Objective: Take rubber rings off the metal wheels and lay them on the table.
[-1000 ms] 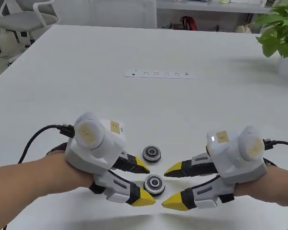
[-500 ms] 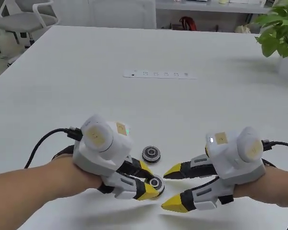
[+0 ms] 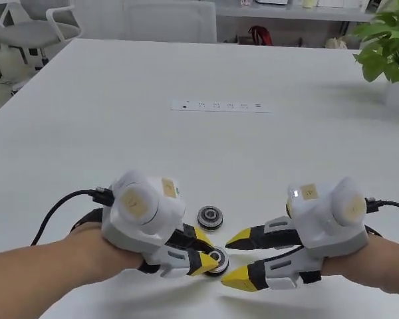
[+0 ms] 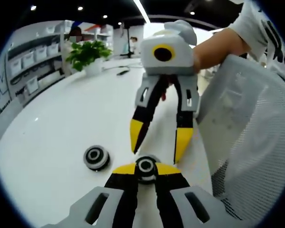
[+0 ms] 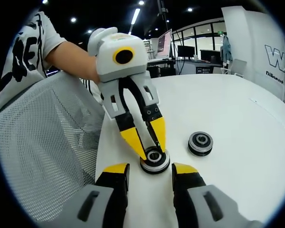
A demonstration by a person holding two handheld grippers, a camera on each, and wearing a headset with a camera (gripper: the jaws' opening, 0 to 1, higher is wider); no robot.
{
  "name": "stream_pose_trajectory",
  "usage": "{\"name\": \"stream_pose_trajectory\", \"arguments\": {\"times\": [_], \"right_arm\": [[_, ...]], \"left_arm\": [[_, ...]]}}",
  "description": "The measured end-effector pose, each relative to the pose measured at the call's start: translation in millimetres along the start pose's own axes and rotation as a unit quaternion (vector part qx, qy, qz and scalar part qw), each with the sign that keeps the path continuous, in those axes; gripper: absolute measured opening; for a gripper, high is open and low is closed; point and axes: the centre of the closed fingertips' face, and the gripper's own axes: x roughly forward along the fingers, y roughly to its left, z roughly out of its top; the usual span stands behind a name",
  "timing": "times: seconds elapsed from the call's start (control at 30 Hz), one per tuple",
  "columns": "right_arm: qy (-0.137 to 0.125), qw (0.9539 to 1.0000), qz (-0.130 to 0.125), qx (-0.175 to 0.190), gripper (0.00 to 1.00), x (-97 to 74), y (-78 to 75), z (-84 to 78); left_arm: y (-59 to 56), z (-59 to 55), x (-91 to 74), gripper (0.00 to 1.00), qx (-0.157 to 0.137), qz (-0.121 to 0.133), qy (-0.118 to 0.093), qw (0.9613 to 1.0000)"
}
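White tabletop (image 3: 120,100) stretches across the workbench. Near its front edge a small metal wheel with a black rubber ring (image 5: 155,160) sits on the surface, pinched between the yellow-tipped jaws of the left gripper (image 4: 146,170). Facing it, the right gripper (image 3: 234,259) has its jaws spread, with their tips close to the same wheel. A second ringed metal wheel (image 3: 210,216) lies just beyond, apart from both grippers. Farther back are a white power strip (image 3: 221,105) and, at the right, a green potted plant (image 3: 386,40).
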Motion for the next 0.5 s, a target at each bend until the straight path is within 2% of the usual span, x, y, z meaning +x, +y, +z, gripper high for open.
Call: {"name": "stream_pose_trajectory", "arguments": {"times": [0.13, 0.2, 0.43, 0.5], "right_arm": [[-0.009, 0.9998, -0.011, 0.016, 0.26, 2.5, -3.0, 1.7], [-0.008, 0.9997, -0.014, 0.021, 0.27, 3.8, -5.2, 1.4], [0.01, 0.9997, -0.024, 0.002, 0.25, 9.9, -6.3, -5.1], [0.01, 0.9997, -0.022, 0.007, 0.24, 9.6, -7.5, -5.0]], "left_arm": [[-0.1, 0.0, 0.1, 0.14, 0.004, 0.002, -0.002, 1.0], [0.2, 0.3, 0.1, 0.14, 0.004, 0.004, -0.002, 1.0], [0.5, 0.6, 0.4, 0.14, 0.005, 0.008, -0.003, 1.0], [0.5, 0.6, 0.4, 0.14, 0.005, 0.008, -0.004, 0.9999]]}}
